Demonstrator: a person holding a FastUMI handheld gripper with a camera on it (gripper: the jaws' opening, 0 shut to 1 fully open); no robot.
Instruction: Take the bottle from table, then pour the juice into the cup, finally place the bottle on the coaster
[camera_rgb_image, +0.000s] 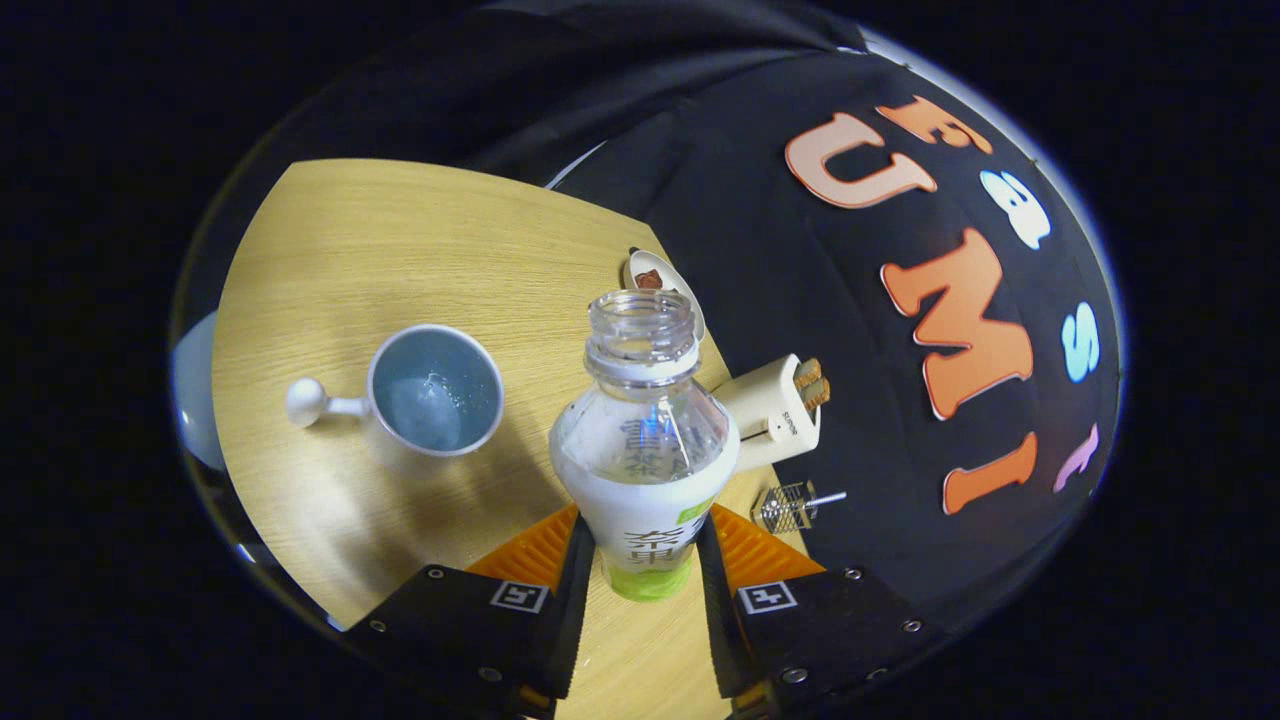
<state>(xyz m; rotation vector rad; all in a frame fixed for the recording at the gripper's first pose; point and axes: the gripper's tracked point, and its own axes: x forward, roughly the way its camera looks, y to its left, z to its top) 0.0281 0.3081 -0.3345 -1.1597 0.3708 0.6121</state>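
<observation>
I held the juice bottle (640, 440) in my gripper (642, 560), both fingers pressing on its lower part, and it was lifted above the wooden bench (400, 250). The cap was off and the mouth was open. The bottle looked almost empty, only clear plastic above the label. The cup (435, 390), beside the bottle on the bench, had some liquid with small bubbles inside, so I judged that the pouring was mostly done. What was left was to put the bottle on the coaster, which I could not find with certainty. Beyond the bottle stood a small toaster (775, 412) with toast in it.
</observation>
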